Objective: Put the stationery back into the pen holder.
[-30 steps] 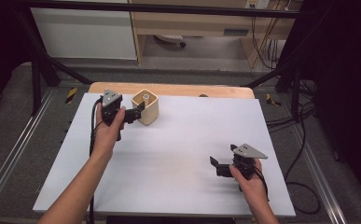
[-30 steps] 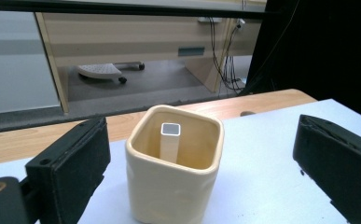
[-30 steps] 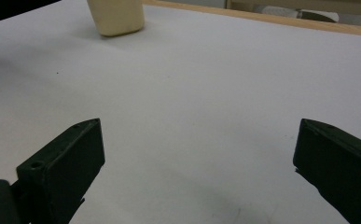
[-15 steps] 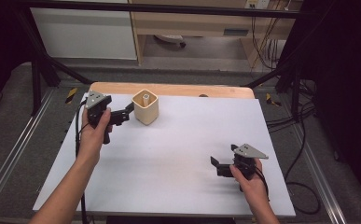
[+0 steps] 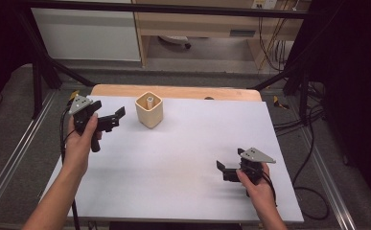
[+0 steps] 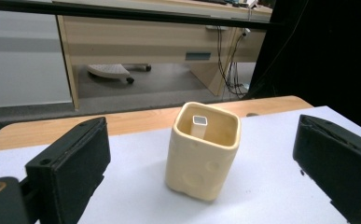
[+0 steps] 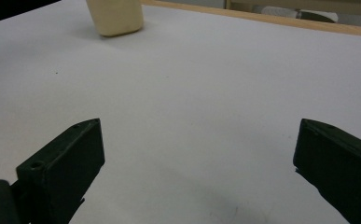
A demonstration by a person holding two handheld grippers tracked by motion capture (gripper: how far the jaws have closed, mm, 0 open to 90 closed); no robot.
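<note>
High view: your left tongs (image 5: 117, 117) hang over the far left of the white surface (image 5: 173, 182), jaws apart and aimed at the cream cup (image 5: 149, 109), which stands upright just beside them near the far edge. A small white tube (image 5: 150, 101) stands inside the cup. Your right tongs (image 5: 224, 170) sit low at the near right, jaws apart, well apart from the cup.

Left gripper view: the cup (image 6: 202, 151) stands between your two spread jaws but farther off, untouched; the tube (image 6: 198, 126) leans against its inner wall.

Right gripper view: your jaws stand wide over bare surface (image 7: 192, 116); the cup (image 7: 115, 17) sits far off at top left.
</note>
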